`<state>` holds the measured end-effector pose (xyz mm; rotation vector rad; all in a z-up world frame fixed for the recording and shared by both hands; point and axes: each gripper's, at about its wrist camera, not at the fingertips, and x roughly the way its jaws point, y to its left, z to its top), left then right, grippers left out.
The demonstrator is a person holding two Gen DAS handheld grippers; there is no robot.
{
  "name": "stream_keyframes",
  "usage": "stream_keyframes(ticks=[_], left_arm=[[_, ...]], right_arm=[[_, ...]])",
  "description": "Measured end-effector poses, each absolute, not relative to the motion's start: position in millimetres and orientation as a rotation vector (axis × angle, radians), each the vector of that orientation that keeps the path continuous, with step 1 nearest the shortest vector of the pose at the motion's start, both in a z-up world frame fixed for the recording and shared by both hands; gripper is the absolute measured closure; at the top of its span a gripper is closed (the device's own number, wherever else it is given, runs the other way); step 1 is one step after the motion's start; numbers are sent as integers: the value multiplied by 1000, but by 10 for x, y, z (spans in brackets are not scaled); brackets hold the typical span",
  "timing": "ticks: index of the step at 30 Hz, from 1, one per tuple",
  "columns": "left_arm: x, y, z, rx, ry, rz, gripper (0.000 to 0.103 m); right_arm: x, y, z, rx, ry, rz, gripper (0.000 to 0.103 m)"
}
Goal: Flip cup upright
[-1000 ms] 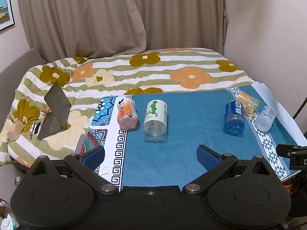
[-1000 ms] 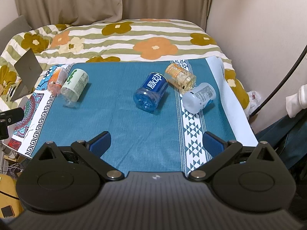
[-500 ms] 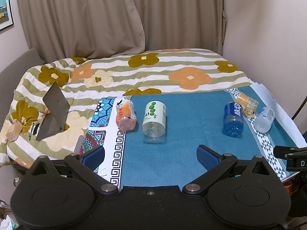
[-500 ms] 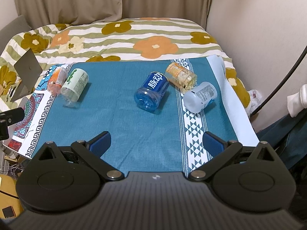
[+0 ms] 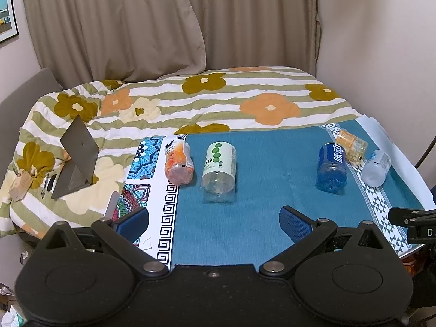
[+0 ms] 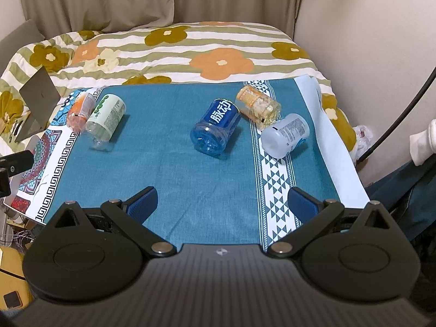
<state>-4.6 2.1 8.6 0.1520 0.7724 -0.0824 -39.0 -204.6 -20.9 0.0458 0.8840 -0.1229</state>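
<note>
Several cut-bottle cups lie on their sides on a blue cloth. At the left are an orange cup and a clear cup with green dots. At the right are a blue cup, an amber cup and a white frosted cup. They also show in the right wrist view: orange cup, green-dot cup, blue cup, amber cup, white cup. My left gripper is open and empty, short of the green-dot cup. My right gripper is open and empty, short of the blue cup.
The cloth lies on a table in front of a bed with a flowered striped quilt. A half-open grey laptop sits on the quilt at the left. A wall runs along the right. Curtains hang behind the bed.
Both grippers have pulled back and risen slightly, so the cups look a little farther away. Nothing on the cloth has moved. Both grippers stay open.
</note>
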Motion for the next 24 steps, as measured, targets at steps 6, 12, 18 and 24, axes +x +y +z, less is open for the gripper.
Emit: stream_keyframes(ticks=[6,12,18,24], left_arm=[[-42,15,78,153,776,-80,0],[-42,13,79,154,777,-80,0],[6,59,116,141,791,-75,0],[325,252,205,102,842,-82,0]], right_arm=[[-373,-2068,-195,53,885,-113,0],[-355,-2057,-182,48,889,-108,0],[-339,-2048,-136,30,882,-120,0],[-220,-2006,-44,40,866,-71,0]])
